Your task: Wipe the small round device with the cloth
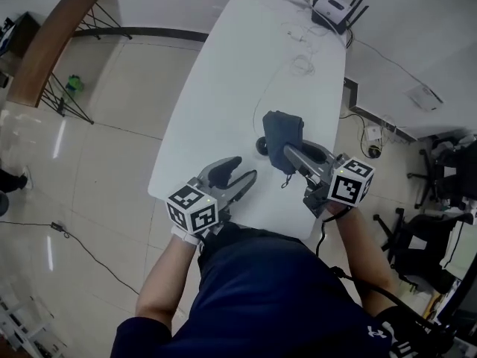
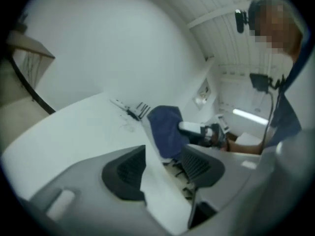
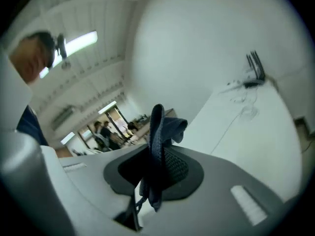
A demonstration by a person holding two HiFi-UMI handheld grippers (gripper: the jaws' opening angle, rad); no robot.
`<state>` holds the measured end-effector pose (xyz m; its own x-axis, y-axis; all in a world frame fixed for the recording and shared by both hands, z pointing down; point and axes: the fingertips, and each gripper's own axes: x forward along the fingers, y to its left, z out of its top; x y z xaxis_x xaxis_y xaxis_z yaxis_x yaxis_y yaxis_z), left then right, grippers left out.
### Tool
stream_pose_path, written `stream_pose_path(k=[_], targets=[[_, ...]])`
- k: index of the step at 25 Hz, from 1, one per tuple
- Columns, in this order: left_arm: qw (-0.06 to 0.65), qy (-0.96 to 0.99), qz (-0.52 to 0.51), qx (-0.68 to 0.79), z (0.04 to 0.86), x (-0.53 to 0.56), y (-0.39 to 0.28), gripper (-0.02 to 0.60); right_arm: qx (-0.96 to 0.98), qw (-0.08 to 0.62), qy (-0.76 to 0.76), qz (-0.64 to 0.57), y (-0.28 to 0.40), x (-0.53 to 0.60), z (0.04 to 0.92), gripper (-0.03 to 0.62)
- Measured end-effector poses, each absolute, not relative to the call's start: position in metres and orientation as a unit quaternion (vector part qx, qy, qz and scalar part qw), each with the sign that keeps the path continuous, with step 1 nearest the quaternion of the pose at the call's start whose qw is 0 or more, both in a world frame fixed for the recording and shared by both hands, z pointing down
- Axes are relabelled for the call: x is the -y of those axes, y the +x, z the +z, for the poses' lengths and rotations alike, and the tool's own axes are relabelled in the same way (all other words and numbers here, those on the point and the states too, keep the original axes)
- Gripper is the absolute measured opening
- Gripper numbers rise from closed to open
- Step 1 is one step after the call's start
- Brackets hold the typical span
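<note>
The right gripper [image 1: 289, 154] is clamped on a dark blue cloth [image 1: 282, 133]. The small round device [image 1: 261, 146] sits on the white table [image 1: 238, 73] at the cloth's left edge. The left gripper [image 1: 242, 176] is nearby, with its jaws apart and empty.

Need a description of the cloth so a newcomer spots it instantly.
Start at the long white table and go to its near end. There the right tongs are shut on the cloth: a bunched dark blue fabric. It is the only soft, blue thing; the small round device beside it is black.
</note>
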<state>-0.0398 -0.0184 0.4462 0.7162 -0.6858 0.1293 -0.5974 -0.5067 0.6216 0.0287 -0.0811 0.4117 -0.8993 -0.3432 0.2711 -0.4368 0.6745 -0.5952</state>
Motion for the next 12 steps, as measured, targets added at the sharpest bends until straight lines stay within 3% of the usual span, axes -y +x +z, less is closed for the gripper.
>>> stream_pose_path(k=[5, 6, 7, 12], targets=[[0.436, 0.861, -0.187, 0.183, 0.408, 0.041, -0.024, 0.427, 0.891, -0.023, 0.081, 0.447, 0.012, 0.054, 0.393, 0.071], [0.456, 0.854, -0.203, 0.146, 0.402, 0.043, -0.020, 0.430, 0.889, -0.028, 0.071, 0.452, 0.010, 0.052, 0.392, 0.071], [0.465, 0.851, -0.215, 0.116, 0.396, 0.042, -0.016, 0.417, 0.887, -0.028, 0.064, 0.456, 0.008, 0.050, 0.392, 0.071], [0.461, 0.857, -0.210, 0.095, 0.399, 0.038, -0.011, 0.153, 0.882, 0.005, 0.076, 0.466, -0.004, 0.039, 0.412, 0.071]])
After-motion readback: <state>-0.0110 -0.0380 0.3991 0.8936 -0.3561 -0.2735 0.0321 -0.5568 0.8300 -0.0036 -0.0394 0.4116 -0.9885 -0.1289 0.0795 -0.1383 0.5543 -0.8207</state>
